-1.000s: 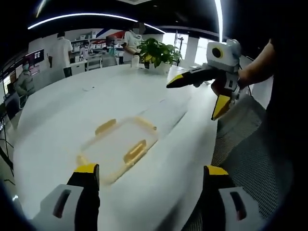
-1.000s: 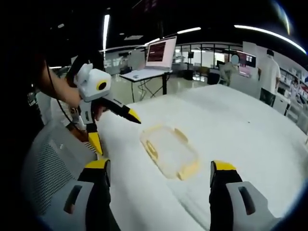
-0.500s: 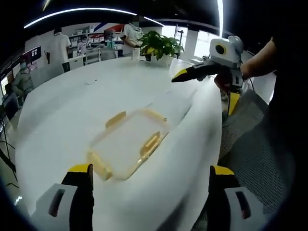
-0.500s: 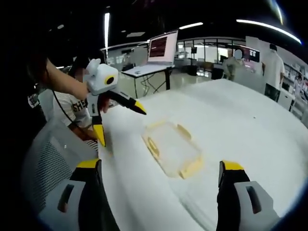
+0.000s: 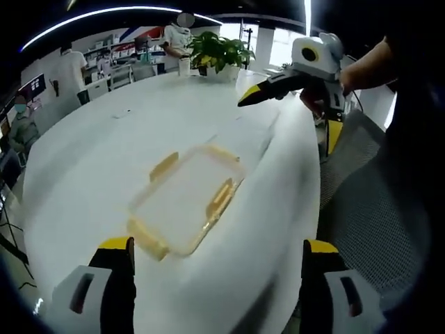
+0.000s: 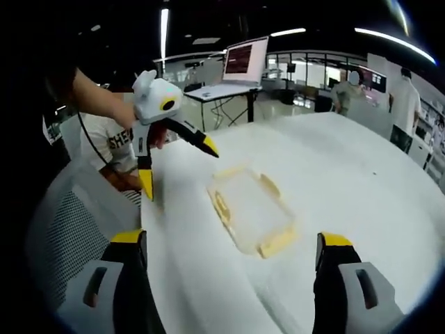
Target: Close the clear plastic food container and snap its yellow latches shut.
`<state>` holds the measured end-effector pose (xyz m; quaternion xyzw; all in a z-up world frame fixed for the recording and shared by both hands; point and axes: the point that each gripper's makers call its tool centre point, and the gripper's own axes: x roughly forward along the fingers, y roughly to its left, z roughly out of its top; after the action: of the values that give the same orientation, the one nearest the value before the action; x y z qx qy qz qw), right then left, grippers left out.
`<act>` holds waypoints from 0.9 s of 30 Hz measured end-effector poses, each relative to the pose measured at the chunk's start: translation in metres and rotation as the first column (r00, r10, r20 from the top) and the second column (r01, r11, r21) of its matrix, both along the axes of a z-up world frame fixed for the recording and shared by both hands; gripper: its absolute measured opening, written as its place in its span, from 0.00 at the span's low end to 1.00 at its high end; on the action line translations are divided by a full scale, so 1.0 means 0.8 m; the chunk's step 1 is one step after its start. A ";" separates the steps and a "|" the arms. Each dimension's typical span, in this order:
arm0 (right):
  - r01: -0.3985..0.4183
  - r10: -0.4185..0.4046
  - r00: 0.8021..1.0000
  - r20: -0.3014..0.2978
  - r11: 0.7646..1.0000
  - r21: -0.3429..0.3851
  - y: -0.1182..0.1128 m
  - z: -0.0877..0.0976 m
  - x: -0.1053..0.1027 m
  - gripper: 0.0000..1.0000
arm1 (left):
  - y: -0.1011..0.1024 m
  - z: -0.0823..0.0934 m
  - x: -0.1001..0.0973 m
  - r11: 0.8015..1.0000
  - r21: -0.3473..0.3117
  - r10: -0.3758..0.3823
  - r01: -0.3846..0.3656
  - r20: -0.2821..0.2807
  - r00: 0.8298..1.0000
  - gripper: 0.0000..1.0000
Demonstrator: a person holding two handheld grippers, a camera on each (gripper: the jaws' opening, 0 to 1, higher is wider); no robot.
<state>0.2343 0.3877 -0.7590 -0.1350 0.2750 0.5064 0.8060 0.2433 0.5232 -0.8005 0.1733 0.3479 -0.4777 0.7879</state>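
step: approach, no latch pressed yet, judging by both grippers off the box | thing: clear plastic food container with yellow latches (image 5: 186, 200) lies flat on white round table (image 5: 90, 160), ahead between the jaws | left gripper (image 5: 215, 292) wide open, empty | right gripper (image 6: 233, 278) wide open, empty, above the near edge | next: lower onto a latch (image 6: 278, 242).
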 end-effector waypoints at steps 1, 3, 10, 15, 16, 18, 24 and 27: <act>-0.002 0.002 1.000 -0.002 1.000 -0.001 0.000 -0.001 0.001 1.00 | 0.001 0.000 0.003 1.000 0.006 -0.004 0.004 0.001 1.000 0.98; 0.001 -0.001 1.000 -0.007 1.000 0.000 -0.001 -0.002 0.002 1.00 | 0.005 0.000 0.009 1.000 0.019 -0.007 0.007 0.003 1.000 0.98; -0.010 0.010 1.000 -0.018 1.000 -0.010 0.001 -0.005 0.004 0.98 | 0.015 -0.003 0.024 0.998 0.050 -0.030 0.030 -0.001 1.000 0.97; -0.019 0.019 1.000 -0.021 0.999 -0.026 0.001 -0.009 0.010 0.96 | 0.018 -0.006 0.031 0.997 0.063 -0.041 0.041 -0.012 0.999 0.93; -0.020 0.020 1.000 -0.023 0.999 -0.028 0.001 -0.010 0.011 0.96 | 0.019 -0.007 0.033 0.997 0.063 -0.041 0.042 -0.017 0.999 0.93; -0.024 0.023 0.999 -0.027 0.999 -0.033 0.001 -0.013 0.013 0.96 | 0.020 -0.008 0.034 0.997 0.069 -0.044 0.046 -0.025 0.999 0.88; -0.035 0.033 0.999 -0.033 0.997 -0.062 0.000 -0.017 0.023 0.95 | 0.022 -0.010 0.042 0.995 0.076 -0.059 0.061 -0.032 0.998 0.86; -0.066 0.064 0.998 -0.027 0.992 -0.103 0.000 -0.020 0.026 0.93 | 0.024 -0.011 0.048 0.994 0.085 -0.069 0.071 -0.030 0.997 0.86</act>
<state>0.2548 0.3874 -0.7751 -0.1794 0.3061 0.5190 0.7776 0.2815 0.5423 -0.8097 0.2127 0.3723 -0.4918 0.7578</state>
